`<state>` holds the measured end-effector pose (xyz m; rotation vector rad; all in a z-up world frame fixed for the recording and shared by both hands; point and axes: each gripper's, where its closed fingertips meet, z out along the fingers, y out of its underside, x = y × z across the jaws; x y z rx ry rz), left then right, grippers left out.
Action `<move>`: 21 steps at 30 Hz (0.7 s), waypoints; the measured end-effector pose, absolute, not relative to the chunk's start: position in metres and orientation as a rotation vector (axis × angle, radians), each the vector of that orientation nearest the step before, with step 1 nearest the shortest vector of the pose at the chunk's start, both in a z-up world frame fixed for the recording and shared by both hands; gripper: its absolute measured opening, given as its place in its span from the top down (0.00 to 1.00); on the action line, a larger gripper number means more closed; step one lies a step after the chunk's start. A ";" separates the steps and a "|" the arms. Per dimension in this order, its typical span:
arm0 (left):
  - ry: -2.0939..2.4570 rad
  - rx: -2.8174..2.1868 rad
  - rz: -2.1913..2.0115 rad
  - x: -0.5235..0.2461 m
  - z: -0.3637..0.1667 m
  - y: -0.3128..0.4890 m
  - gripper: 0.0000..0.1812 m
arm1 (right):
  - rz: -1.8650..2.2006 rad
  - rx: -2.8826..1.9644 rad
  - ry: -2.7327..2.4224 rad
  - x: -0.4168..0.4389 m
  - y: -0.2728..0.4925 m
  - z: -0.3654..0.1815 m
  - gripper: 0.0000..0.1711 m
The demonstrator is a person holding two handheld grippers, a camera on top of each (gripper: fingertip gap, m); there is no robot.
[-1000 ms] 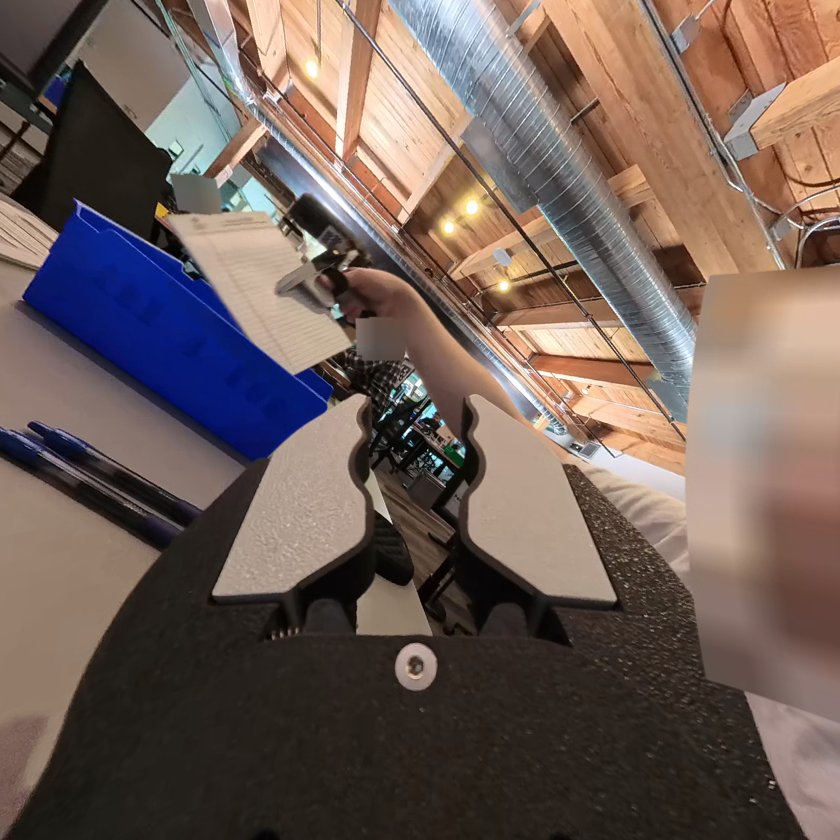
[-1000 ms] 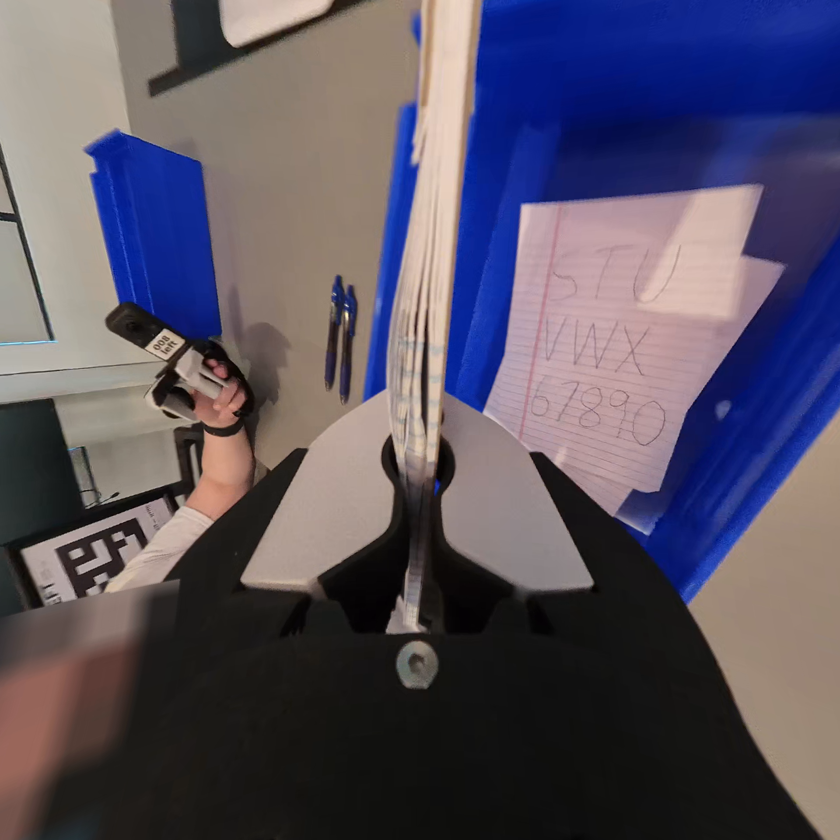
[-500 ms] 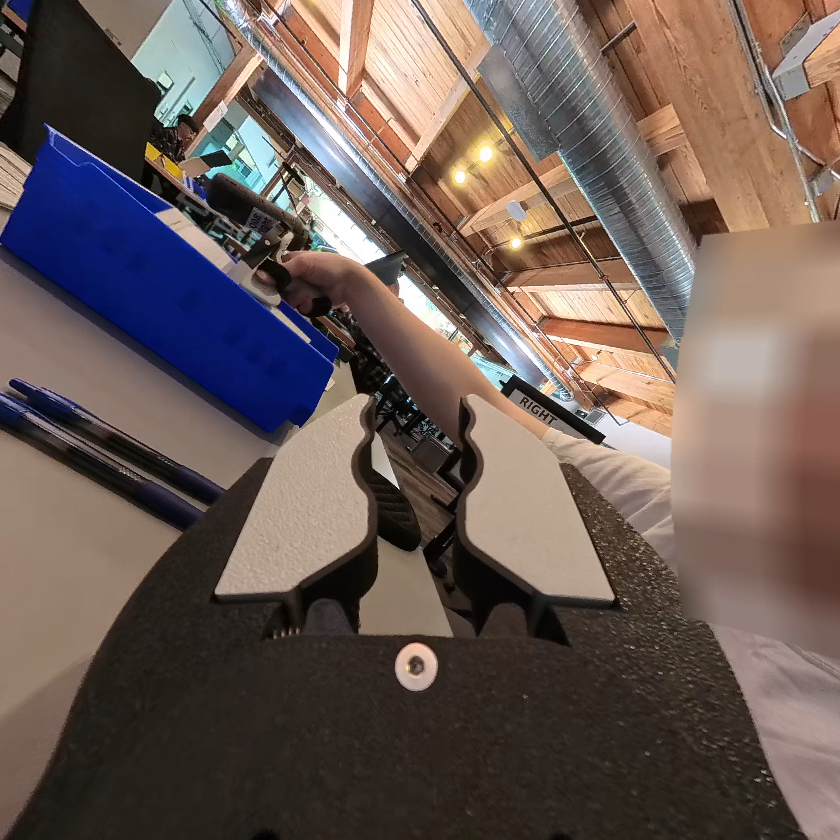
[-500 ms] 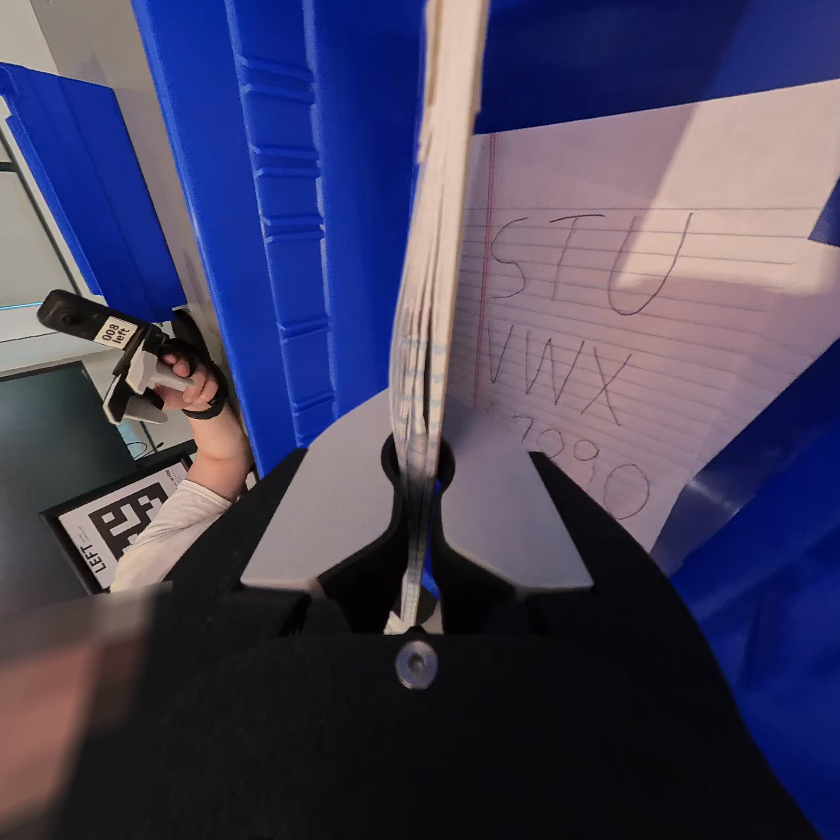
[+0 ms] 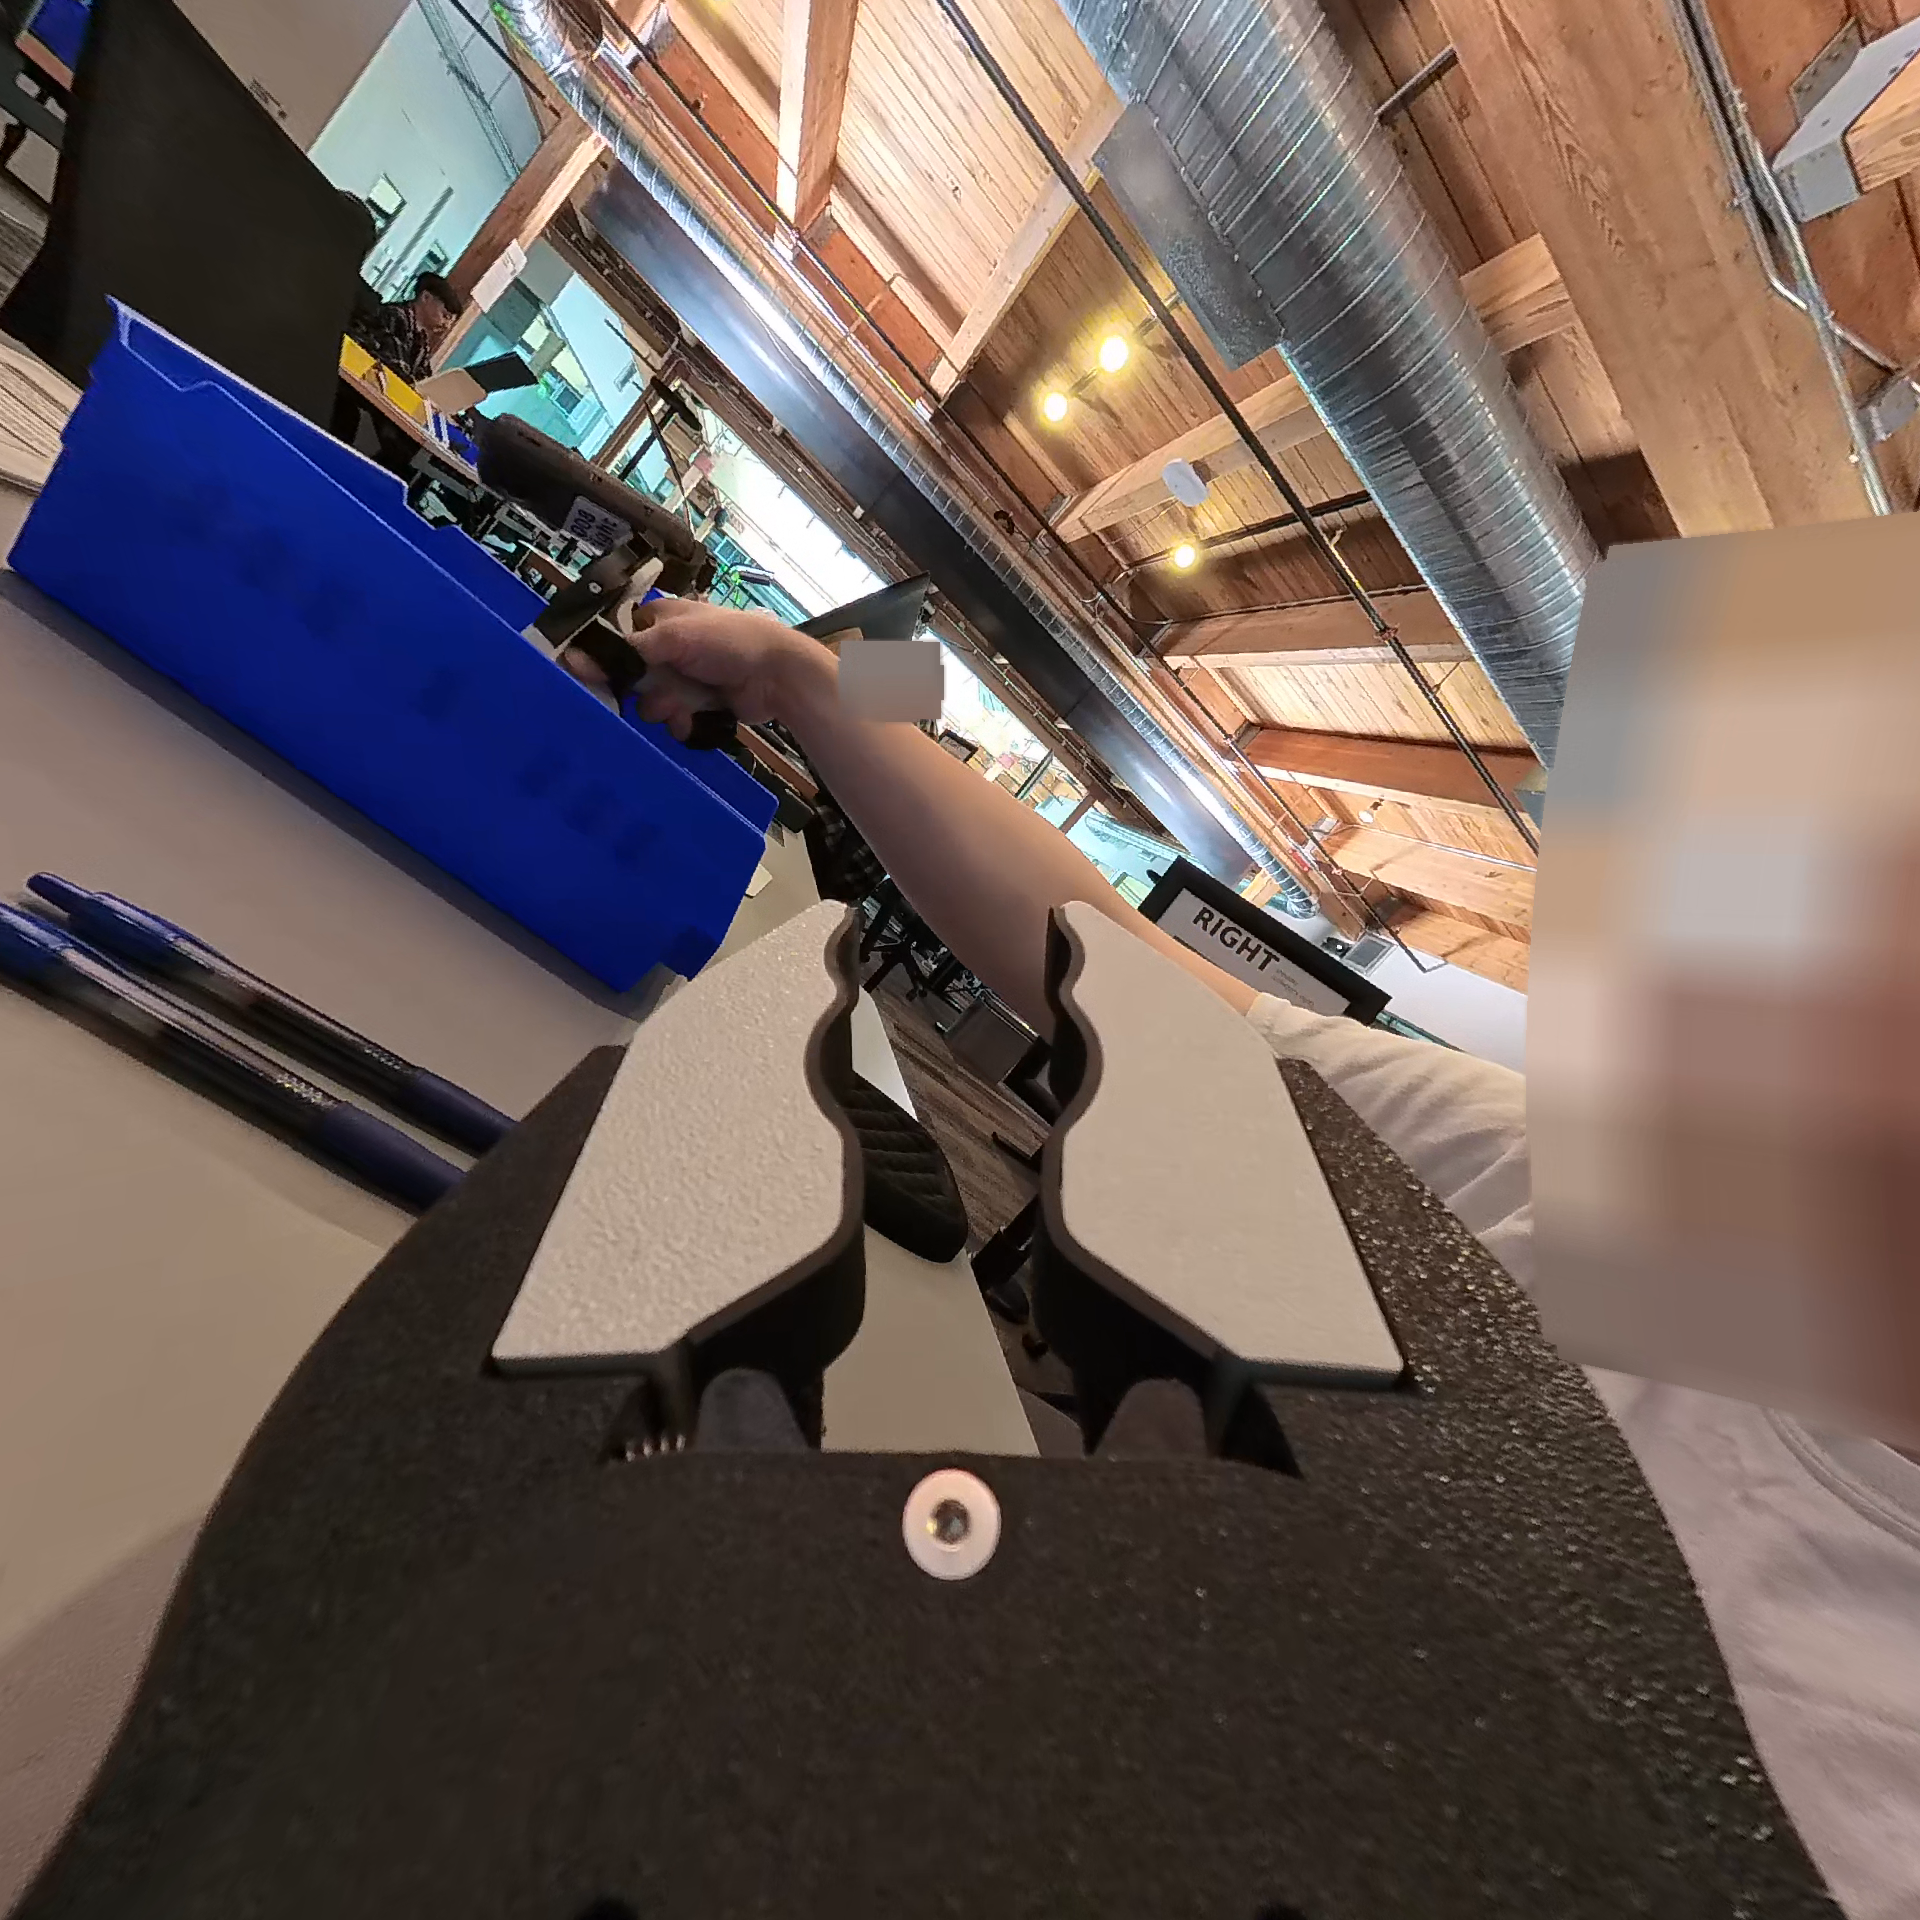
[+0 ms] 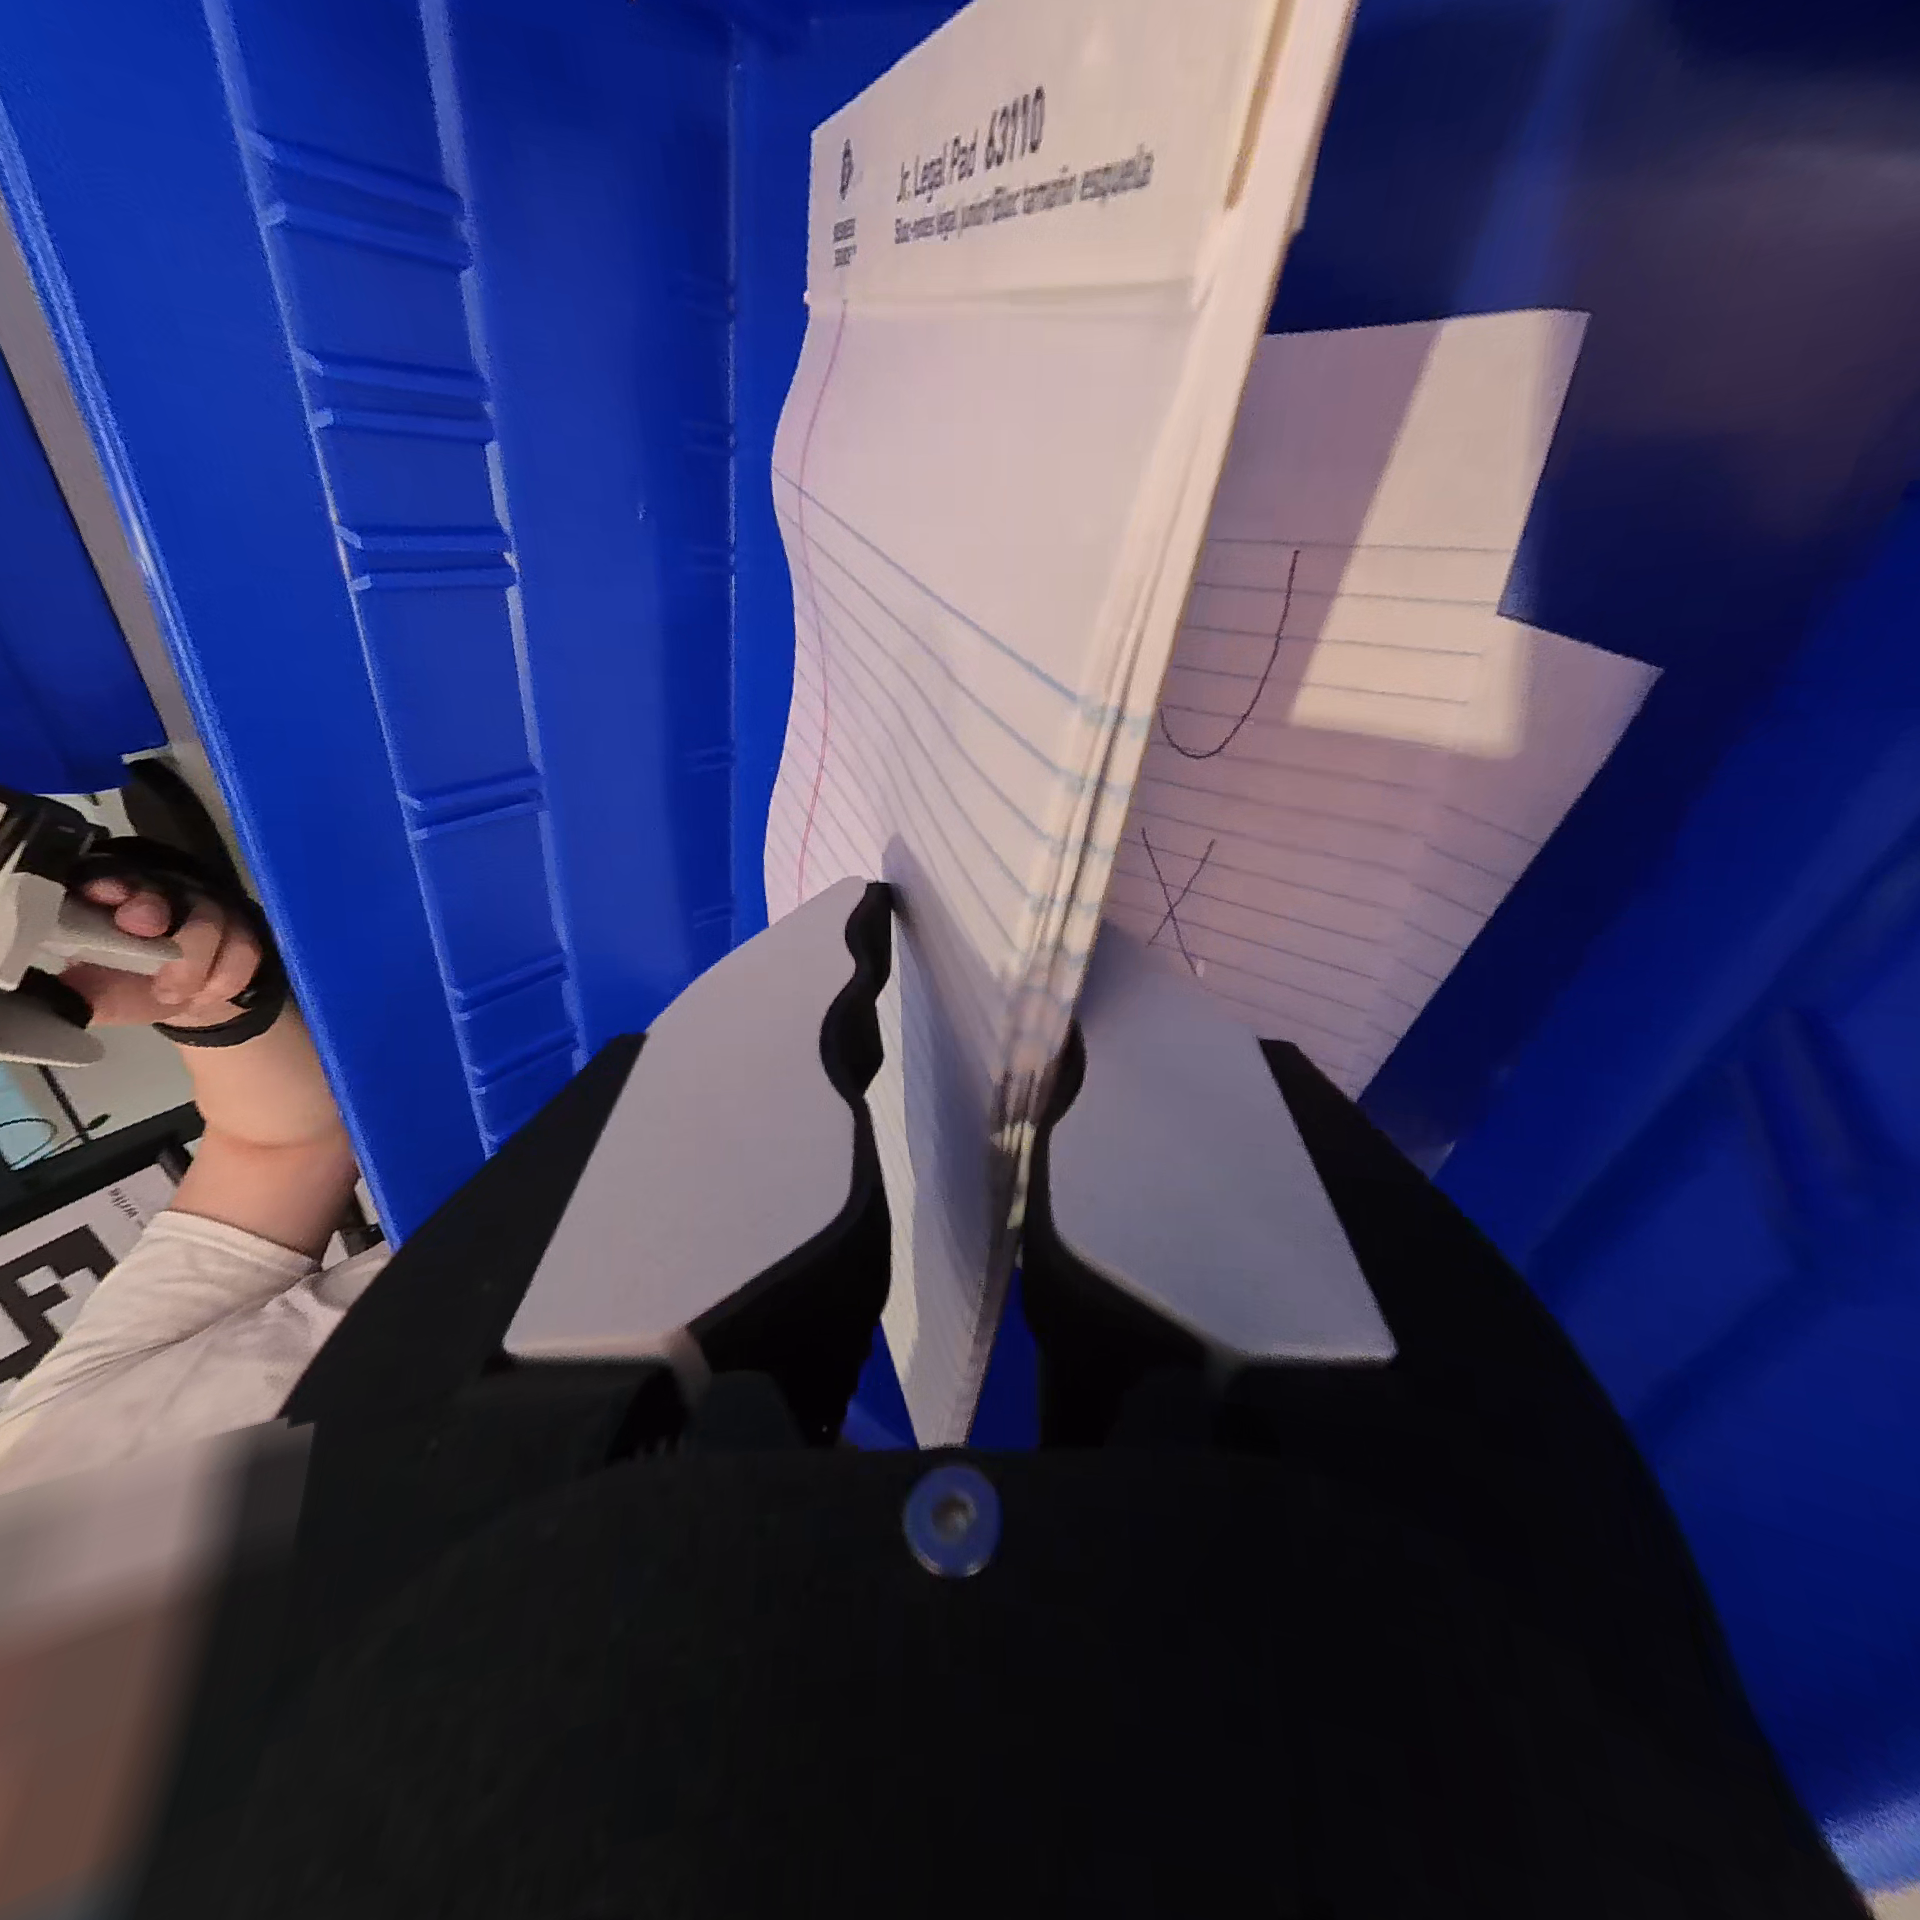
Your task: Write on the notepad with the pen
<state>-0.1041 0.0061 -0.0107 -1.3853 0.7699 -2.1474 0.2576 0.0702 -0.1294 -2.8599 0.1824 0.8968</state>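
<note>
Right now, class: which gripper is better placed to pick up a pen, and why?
Left. The left gripper is open and empty, with the two pens on the table beside it; the right gripper is inside the blue bin, open around the notepad.

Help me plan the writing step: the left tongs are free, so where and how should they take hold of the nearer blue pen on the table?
Probably mid-barrel, on the dark grip section of the nearer pen, coming from above with the left tongs straddling it crosswise. It lies flat on the table, close beside the second pen, so a side approach would likely nudge both.
</note>
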 end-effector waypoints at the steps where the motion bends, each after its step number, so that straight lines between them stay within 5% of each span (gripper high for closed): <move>1: 0.770 -1.385 -2.147 -0.104 -0.011 0.006 0.82 | 0.878 -2.859 0.176 0.258 0.071 -0.130 0.85; 21: 0.775 -1.361 -2.161 -0.106 -0.004 0.002 0.82 | 0.258 -2.975 0.068 0.292 0.069 -0.136 0.73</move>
